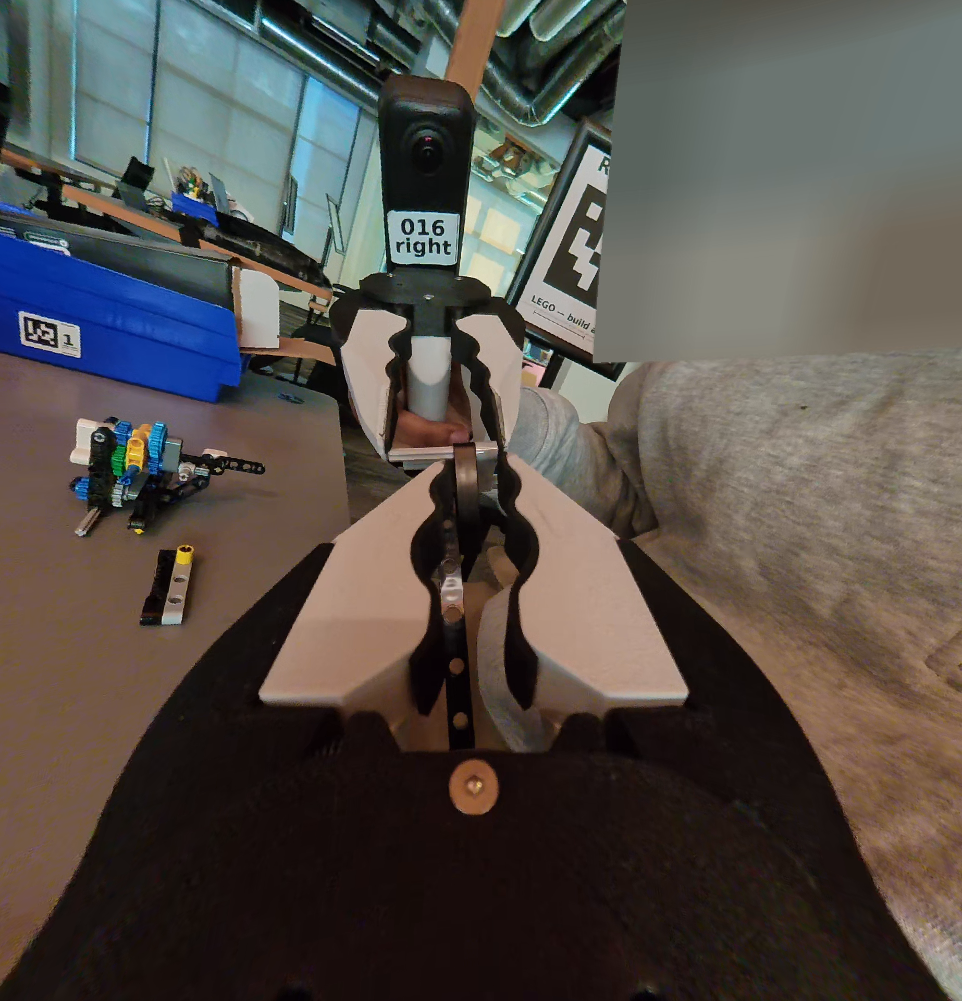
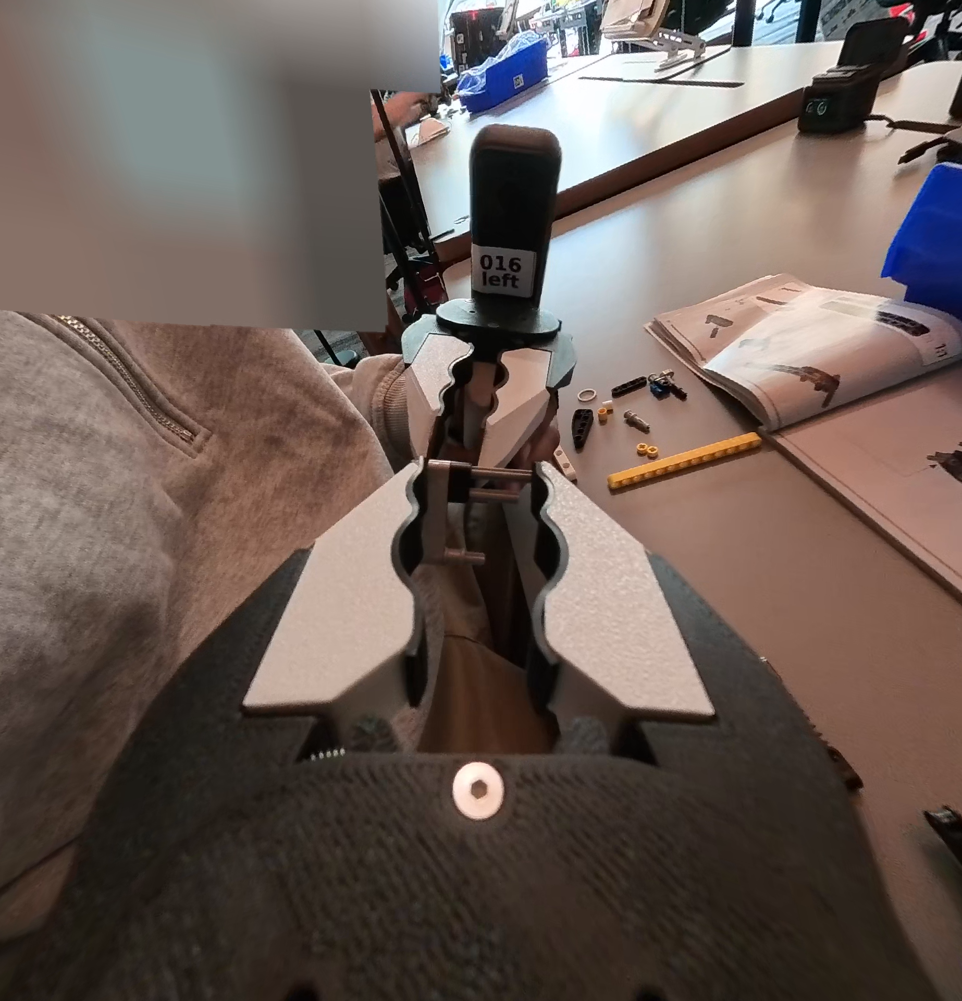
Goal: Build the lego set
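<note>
Two pieces up in the air, far from a finished set. From the left wrist view: left gripper (image 1: 468,476) pinched narrow on a black perforated beam (image 1: 457,666) running back between its fingers, with a grey pinned connector on that beam. Tip to tip with the left gripper, right gripper (image 1: 446,433) clamping a flat grey beam (image 1: 441,452) that meets the black beam's far end; cannot tell whether already pressed together. Left of the left gripper, down on the brown table (image 1: 62,704), a multicoloured geared sub-assembly (image 1: 127,466) already built, and nearer, a short black-and-grey beam stack (image 1: 170,587) with a yellow pin, waiting. From the right wrist view: right gripper closed narrowly across the grey beam and its projecting pins, held at the fingertips right against the left gripper. Right of the left gripper, well apart on the table, a long yellow beam (image 2: 684,460), a scatter of small loose parts (image 2: 630,403) and an open instruction booklet (image 2: 820,346). Judged early to midway: one module made, current joint in hand, many parts unused.
</note>
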